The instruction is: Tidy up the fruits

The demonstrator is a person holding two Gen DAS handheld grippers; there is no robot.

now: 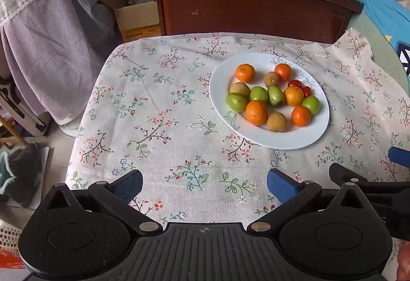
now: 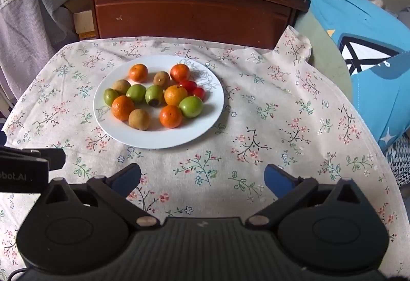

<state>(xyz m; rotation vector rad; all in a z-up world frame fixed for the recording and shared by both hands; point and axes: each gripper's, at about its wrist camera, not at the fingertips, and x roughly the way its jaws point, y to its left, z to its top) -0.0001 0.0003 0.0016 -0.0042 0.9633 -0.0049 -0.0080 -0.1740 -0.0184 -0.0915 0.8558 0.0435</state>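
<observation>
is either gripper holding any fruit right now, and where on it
Nothing is held. The left gripper and right gripper are both open above the tablecloth; all fruit sits on the white plate.

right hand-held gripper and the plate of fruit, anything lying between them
Nothing: in the right wrist view only bare floral tablecloth lies between the open right hand-held gripper and the white plate.

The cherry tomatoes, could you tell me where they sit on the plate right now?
The cherry tomatoes lie right of centre on the white plate in the right wrist view, between two oranges.
</observation>
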